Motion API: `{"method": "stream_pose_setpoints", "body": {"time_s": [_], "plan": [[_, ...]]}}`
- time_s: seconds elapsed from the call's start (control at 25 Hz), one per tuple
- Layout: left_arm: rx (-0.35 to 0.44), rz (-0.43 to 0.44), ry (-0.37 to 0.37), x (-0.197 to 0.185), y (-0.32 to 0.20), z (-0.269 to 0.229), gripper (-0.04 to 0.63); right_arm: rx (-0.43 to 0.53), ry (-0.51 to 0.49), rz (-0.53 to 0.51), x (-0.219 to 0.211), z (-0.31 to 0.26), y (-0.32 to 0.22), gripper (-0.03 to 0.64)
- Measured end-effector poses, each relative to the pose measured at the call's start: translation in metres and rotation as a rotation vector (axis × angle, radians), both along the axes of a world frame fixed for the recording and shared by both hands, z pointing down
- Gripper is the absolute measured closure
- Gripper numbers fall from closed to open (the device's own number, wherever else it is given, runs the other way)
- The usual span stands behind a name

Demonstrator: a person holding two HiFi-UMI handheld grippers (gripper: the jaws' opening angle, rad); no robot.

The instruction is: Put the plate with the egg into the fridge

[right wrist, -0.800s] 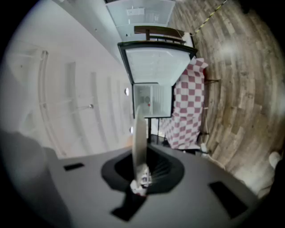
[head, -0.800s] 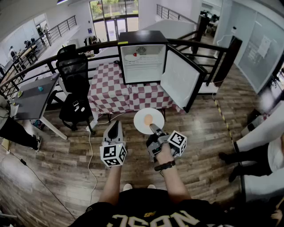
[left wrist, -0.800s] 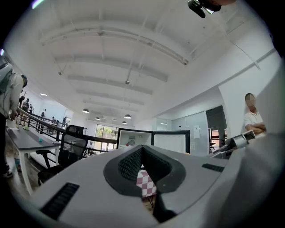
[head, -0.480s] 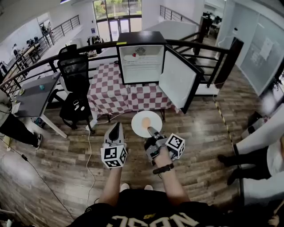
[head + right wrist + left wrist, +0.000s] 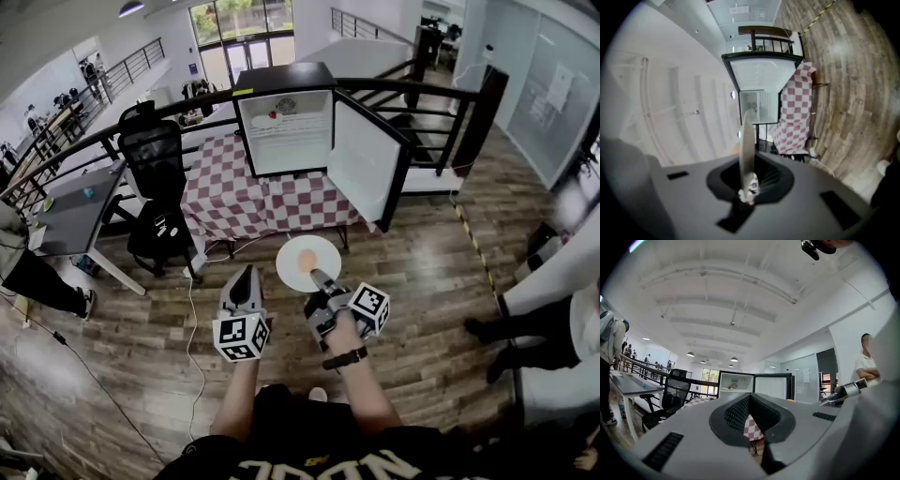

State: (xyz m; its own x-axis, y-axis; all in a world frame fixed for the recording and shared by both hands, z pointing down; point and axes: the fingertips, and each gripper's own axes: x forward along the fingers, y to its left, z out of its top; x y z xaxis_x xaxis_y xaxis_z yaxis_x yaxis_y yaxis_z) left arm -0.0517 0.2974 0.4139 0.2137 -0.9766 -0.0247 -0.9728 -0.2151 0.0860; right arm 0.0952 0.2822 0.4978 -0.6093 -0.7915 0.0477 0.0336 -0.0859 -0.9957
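1. Head view: a round white plate (image 5: 307,262) is seen held out level above the wood-plank floor (image 5: 422,281), with a pale orange egg (image 5: 306,259) lying near its middle.
2. The near rim of the plate is clamped by the right hand-held gripper (image 5: 317,276), whose jaws are closed tight on it; in the right gripper view the plate (image 5: 746,140) is seen edge-on between the pads of that hand-held gripper (image 5: 747,183).
3. The left hand-held gripper (image 5: 246,274) is held level beside the right one, apart from the plate; in the left gripper view its jaws (image 5: 750,397) are closed tip to tip with nothing held.
4. A small black fridge (image 5: 286,131) with a white inside is stood on the surface covered by a red-and-white checked cloth (image 5: 244,202), well apart from the plate.
5. Its door (image 5: 364,164) is swung wide open to the right.
6. A black mesh office chair (image 5: 155,155) is placed left of the surface.
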Motion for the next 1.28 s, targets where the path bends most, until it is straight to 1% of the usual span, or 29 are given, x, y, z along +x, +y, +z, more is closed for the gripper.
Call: {"method": "stream_pose_setpoints", "body": {"time_s": [0.24, 0.44, 0.64, 0.76, 1.0, 1.08, 1.28], "plan": [[-0.006, 0.001, -0.002, 0.010, 0.000, -0.002, 0.574, -0.022, -0.061, -0.004, 0.004, 0.003, 0.001, 0.580], [-0.010, 0.000, -0.001, 0.010, 0.002, 0.002, 0.574, 0.001, -0.059, -0.003, 0.003, 0.000, -0.002, 0.580], [-0.030, -0.016, 0.008, 0.006, -0.013, 0.011, 0.574, -0.020, -0.081, -0.010, -0.003, 0.009, -0.015, 0.578], [-0.027, -0.012, 0.010, 0.003, -0.024, 0.013, 0.574, -0.019, -0.071, -0.003, -0.005, 0.013, -0.026, 0.580], [-0.017, -0.010, 0.040, -0.013, -0.066, 0.013, 0.574, -0.016, -0.087, 0.002, -0.017, 0.014, -0.056, 0.580], [-0.011, -0.008, 0.057, -0.019, -0.083, 0.011, 0.574, -0.013, -0.069, 0.008, -0.021, 0.014, -0.068, 0.580], [0.018, 0.022, 0.061, -0.029, -0.131, -0.001, 0.574, 0.035, -0.025, 0.035, -0.030, 0.000, -0.112, 0.580]]}}
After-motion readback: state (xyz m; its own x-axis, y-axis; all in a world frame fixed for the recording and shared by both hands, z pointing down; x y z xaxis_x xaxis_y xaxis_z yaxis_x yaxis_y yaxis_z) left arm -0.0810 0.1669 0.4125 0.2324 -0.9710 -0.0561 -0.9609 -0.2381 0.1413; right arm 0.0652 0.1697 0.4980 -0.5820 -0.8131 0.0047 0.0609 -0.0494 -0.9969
